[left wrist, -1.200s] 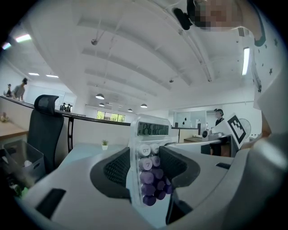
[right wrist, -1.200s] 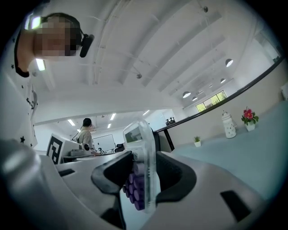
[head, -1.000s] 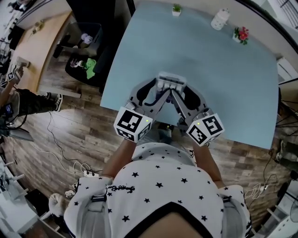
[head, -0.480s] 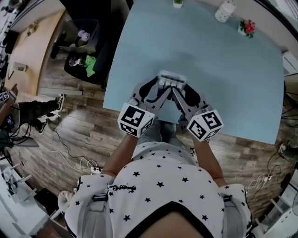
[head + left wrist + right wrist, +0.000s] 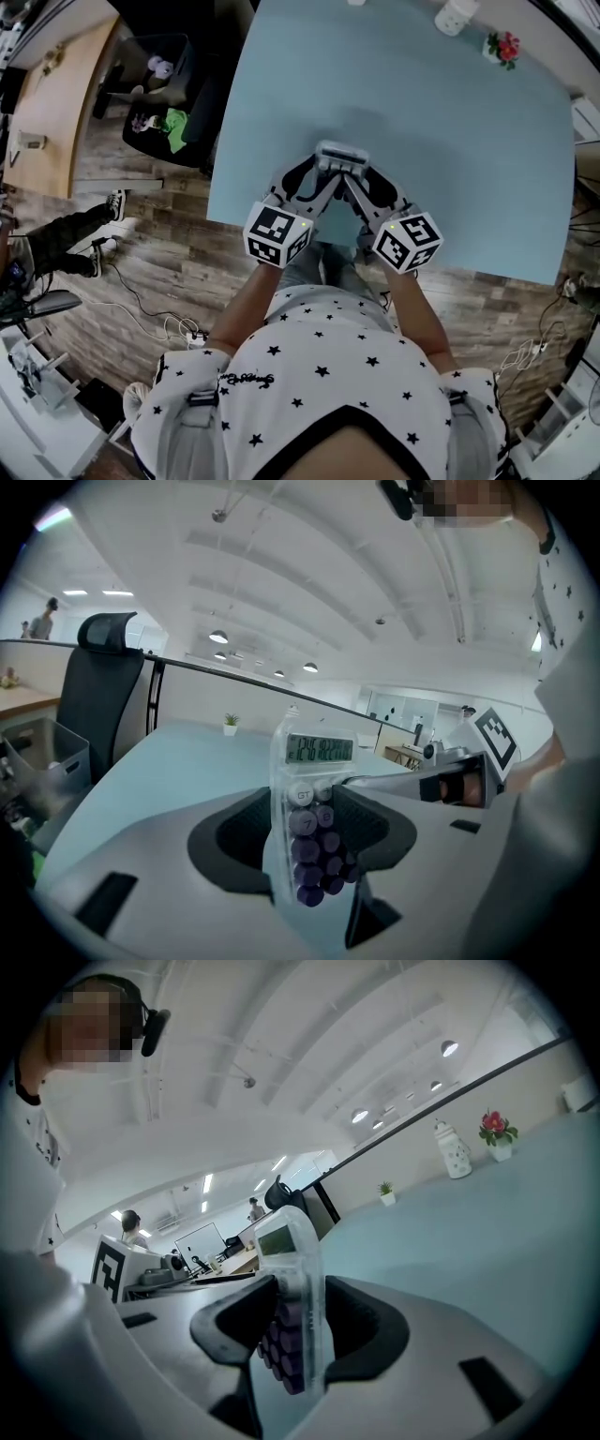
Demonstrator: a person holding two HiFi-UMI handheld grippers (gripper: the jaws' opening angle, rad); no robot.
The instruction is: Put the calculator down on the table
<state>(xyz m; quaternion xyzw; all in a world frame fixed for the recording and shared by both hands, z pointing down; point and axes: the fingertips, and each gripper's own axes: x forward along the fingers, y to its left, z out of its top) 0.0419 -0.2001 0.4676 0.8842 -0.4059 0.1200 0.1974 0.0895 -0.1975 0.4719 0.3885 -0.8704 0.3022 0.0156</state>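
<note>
A clear-cased calculator (image 5: 340, 157) with purple keys and a lit display is held between both grippers over the near part of the light blue table (image 5: 450, 141). My left gripper (image 5: 323, 173) is shut on the calculator (image 5: 309, 827) from its left side, the keys facing that camera. On the other side my right gripper (image 5: 354, 175) is shut on the calculator (image 5: 295, 1321), seen edge-on. The two grippers converge from the table's near edge. Whether the calculator touches the tabletop I cannot tell.
At the table's far edge stand a white bottle (image 5: 456, 16) and a small pot of red flowers (image 5: 502, 47). Left of the table are a black chair (image 5: 202, 112), a grey bin (image 5: 155, 84) and a wooden desk (image 5: 52, 103).
Both grippers have sunk toward the table with the calculator still between them. The head view has shifted, so the far-edge items sit higher in the frame.
</note>
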